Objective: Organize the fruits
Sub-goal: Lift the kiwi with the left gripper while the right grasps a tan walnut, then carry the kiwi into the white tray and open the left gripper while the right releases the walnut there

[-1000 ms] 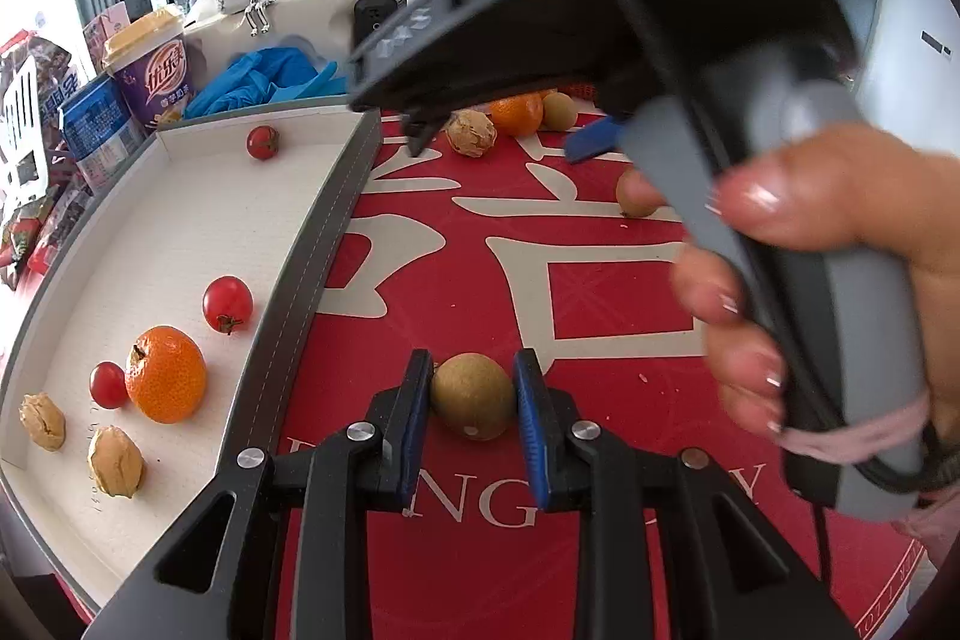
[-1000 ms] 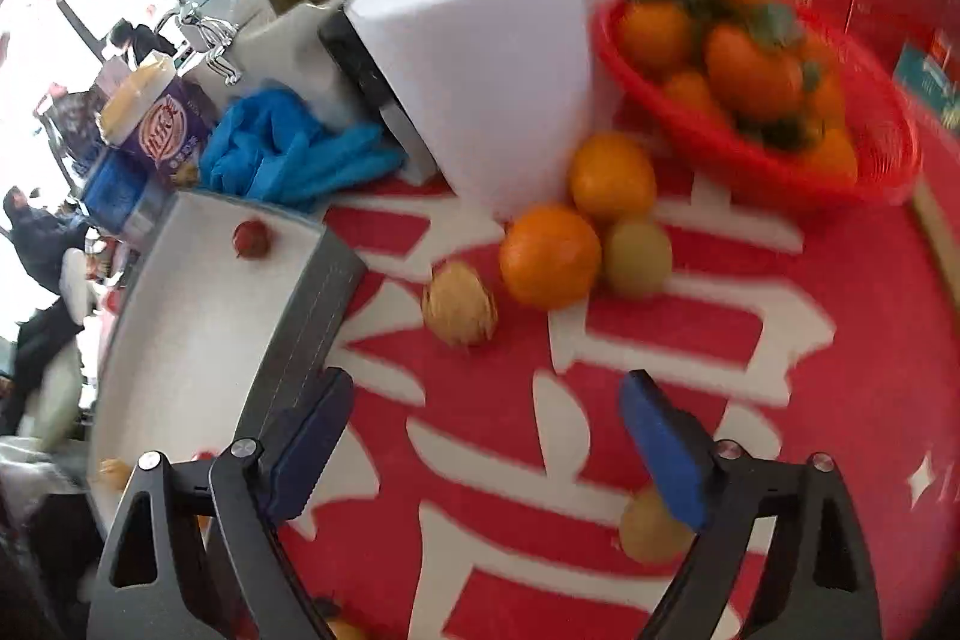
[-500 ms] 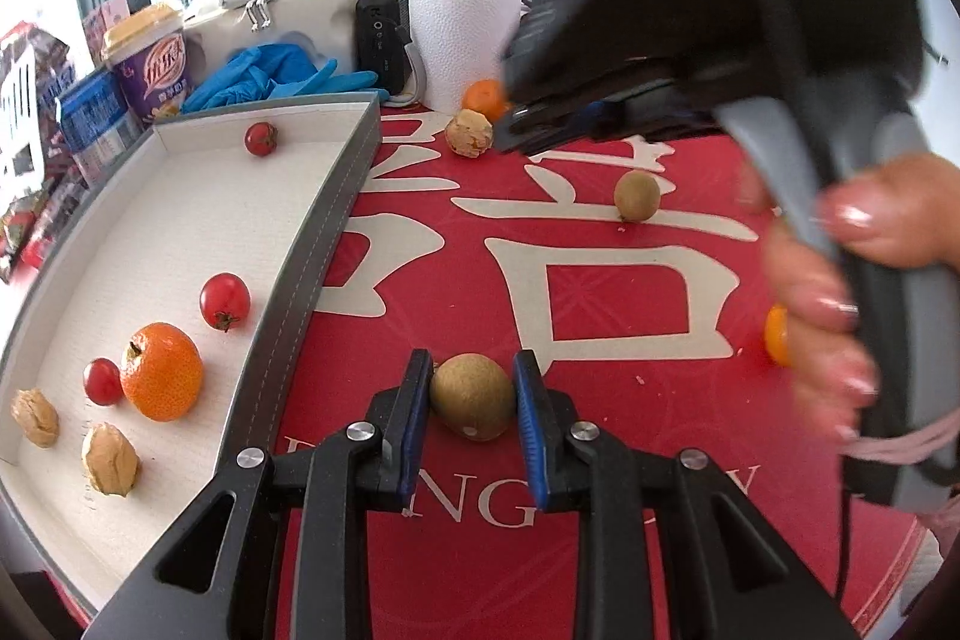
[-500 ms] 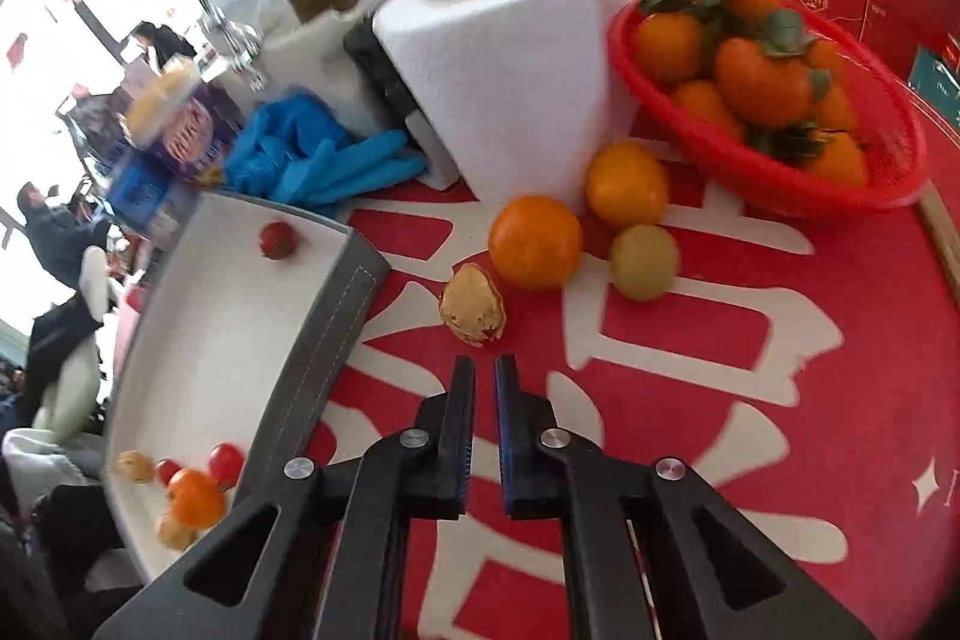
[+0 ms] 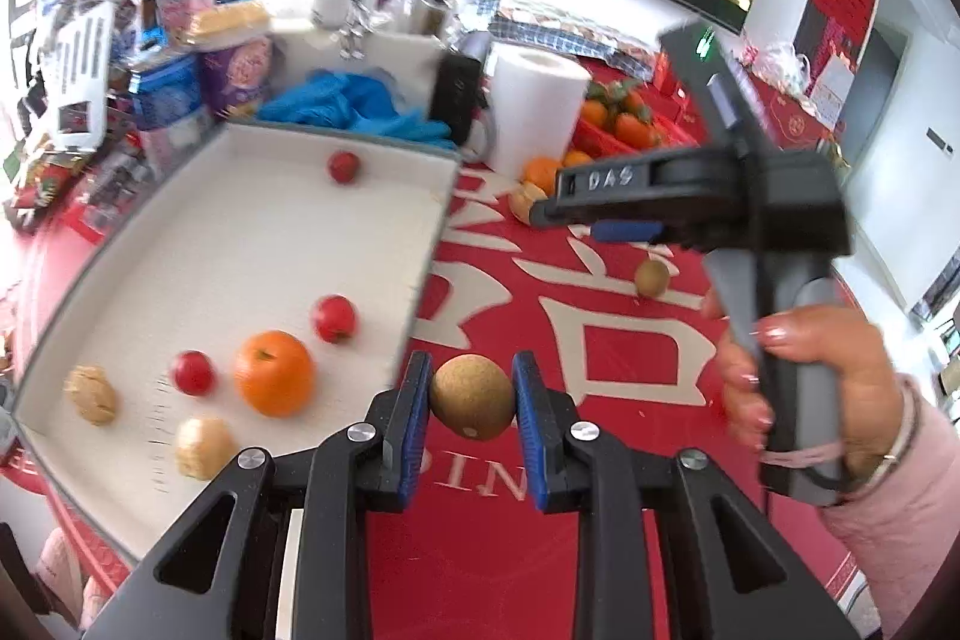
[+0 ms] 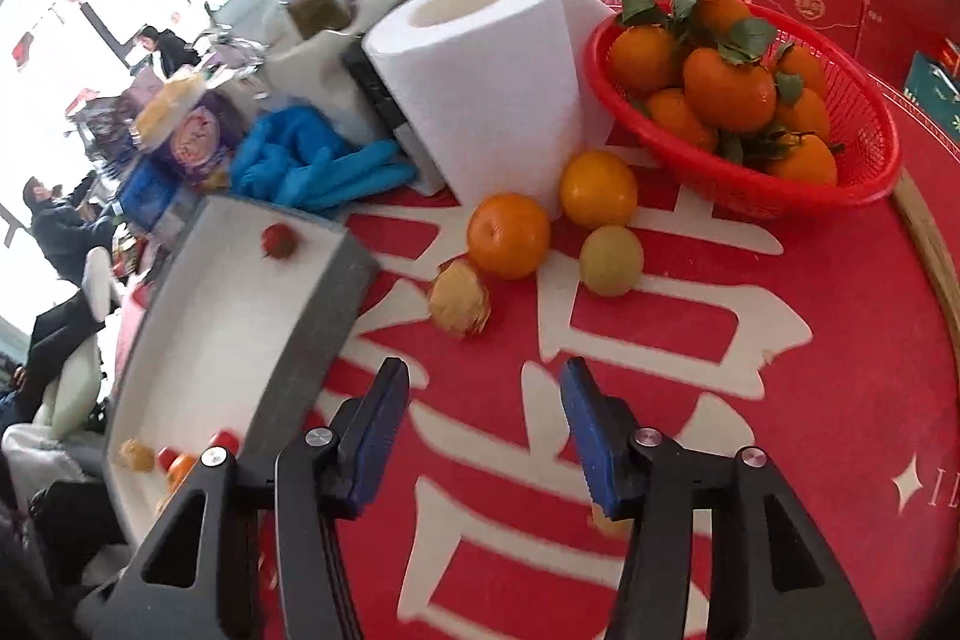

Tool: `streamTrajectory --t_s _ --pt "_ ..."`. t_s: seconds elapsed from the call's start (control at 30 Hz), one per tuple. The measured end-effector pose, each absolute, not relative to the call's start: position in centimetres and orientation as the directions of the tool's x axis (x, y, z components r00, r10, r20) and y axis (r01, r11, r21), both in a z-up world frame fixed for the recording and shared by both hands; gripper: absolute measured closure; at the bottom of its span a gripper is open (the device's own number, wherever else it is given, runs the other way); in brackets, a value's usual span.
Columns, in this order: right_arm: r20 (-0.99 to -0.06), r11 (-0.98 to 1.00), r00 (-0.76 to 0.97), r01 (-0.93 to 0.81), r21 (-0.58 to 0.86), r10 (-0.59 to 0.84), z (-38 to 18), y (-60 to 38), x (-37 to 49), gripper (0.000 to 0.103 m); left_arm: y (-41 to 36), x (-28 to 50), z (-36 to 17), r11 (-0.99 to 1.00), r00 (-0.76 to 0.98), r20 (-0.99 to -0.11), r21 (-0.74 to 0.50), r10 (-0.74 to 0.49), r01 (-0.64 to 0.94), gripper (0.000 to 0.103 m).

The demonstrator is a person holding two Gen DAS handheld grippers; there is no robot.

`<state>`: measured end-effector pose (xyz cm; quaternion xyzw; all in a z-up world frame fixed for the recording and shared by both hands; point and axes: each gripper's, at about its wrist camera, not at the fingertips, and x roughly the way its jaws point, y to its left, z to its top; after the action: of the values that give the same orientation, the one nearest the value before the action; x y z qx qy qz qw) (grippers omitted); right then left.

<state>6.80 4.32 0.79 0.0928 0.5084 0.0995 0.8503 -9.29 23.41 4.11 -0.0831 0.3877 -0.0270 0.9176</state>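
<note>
A red tablecloth [image 5: 600,460] with large white characters covers the table, and clutter stands along its far edge.

In the left wrist view, the left gripper [image 5: 471,397] is closed on a brown round fruit [image 5: 472,396], with both blue pads pressing its sides. The fruit is lifted above the cloth, just right of the white tray [image 5: 240,244]. The tray holds 1 orange [image 5: 274,373], 3 small red fruits and 2 walnuts. This step looks like the carry to the tray; the next move calls for going left over the rim and then releasing. At the right, a hand [image 5: 798,376] holds the right gripper [image 5: 624,231].

In the right wrist view, the right gripper [image 6: 483,436] holds nothing; its jaws have just been opening and stand partly apart above the cloth. Beyond it lie a walnut [image 6: 459,307], 2 oranges and a pale green fruit [image 6: 611,260]. The red basket [image 6: 864,184] at the far right is full of leafy oranges, next to a paper roll [image 6: 480,100].
</note>
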Motion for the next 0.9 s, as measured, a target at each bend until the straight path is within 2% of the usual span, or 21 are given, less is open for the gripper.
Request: streamTrajectory --t_s 0.1,0.23,0.27,0.3,0.37,0.47,0.67,0.9 --pt "-0.848 0.96 0.458 -0.051 0.276 0.269 0.0 5.0 7.9 0.049 25.1 -9.6 4.8 0.982 0.704 -0.703 -0.183 -0.102 -0.041 0.073" --pt "-0.85 0.973 0.479 -0.045 0.228 0.221 0.2 6.1 8.9 0.051 27.5 -9.7 5.9 0.982 0.723 -0.689 -0.167 -0.054 -0.086 0.073" --pt "-0.85 0.975 0.483 -0.039 0.218 0.209 0.2 6.4 9.0 0.069 28.1 -9.6 6.2 0.983 0.727 -0.686 -0.158 -0.038 -0.098 0.073" --pt "-0.854 0.979 0.483 -0.04 0.201 0.195 0.2 6.7 9.1 0.082 28.5 -9.7 6.4 0.983 0.729 -0.684 -0.152 -0.026 -0.108 0.073" --pt "-0.855 0.98 0.481 -0.048 0.194 0.193 0.0 7.0 8.9 0.082 29.7 -9.7 6.8 0.983 0.737 -0.675 -0.141 -0.005 -0.122 0.073" --pt "-0.841 0.962 0.475 -0.045 0.27 0.258 0.3 6.1 8.3 0.082 31.6 -9.5 7.6 0.982 0.747 -0.664 -0.119 0.031 -0.146 0.073" --pt "-0.807 0.936 0.483 -0.095 0.339 0.341 3.5 5.7 6.6 0.082 34.2 -8.5 8.9 0.978 0.758 -0.645 -0.083 0.094 -0.192 0.073" --pt "-0.776 0.903 0.462 -0.223 0.368 0.43 6.4 11.1 5.9 0.082 35.8 -8.0 9.3 0.973 0.76 -0.641 -0.086 0.112 -0.215 0.073"
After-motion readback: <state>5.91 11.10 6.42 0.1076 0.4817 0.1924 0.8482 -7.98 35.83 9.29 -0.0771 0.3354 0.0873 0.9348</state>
